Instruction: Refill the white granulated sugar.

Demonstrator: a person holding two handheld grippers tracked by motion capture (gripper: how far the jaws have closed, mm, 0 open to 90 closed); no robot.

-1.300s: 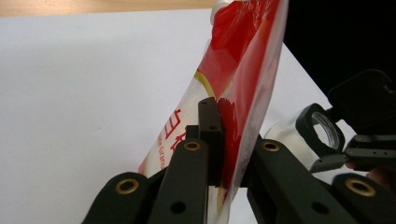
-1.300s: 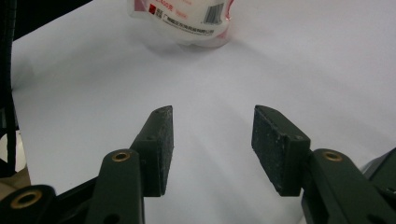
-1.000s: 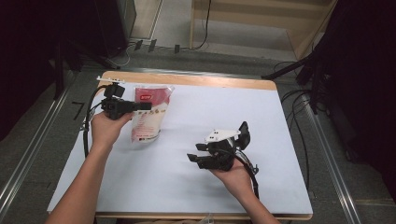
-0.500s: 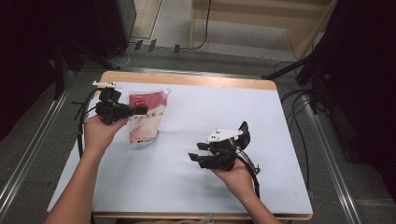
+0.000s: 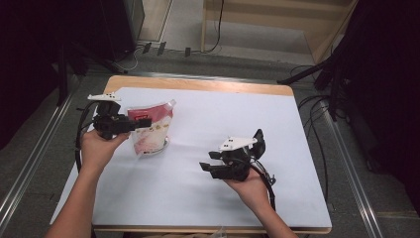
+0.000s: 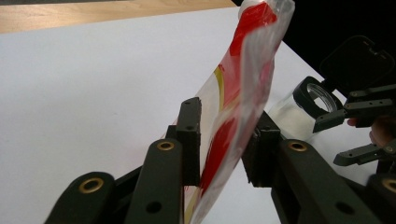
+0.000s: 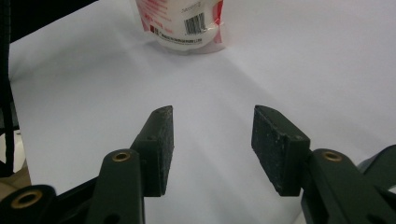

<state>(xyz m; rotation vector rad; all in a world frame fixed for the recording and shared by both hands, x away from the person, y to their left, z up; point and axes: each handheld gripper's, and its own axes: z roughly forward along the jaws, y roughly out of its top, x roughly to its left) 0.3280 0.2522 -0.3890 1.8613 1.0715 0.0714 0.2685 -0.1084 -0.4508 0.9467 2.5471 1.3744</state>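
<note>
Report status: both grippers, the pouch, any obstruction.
Left gripper jaws just opening around the red-and-white plastic pouch, standing on the white table. Right gripper open, empty. Nothing between.

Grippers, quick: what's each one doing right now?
Left gripper: jaws have just been opening, with the red and white plastic pouch standing between them, apparently no longer clamped.
Right gripper: open, holding nothing, above the white table.

- Left gripper (image 5: 141, 124): black body, white three-cornered plate behind the jaws, black cable trailing off the rear.
- Right gripper (image 5: 207, 165): same black build, white plate on top.
- Jaws: brass-ringed pivots behind matte black pads (image 7: 161, 140).
- Forearms bare, no sleeves.
</note>
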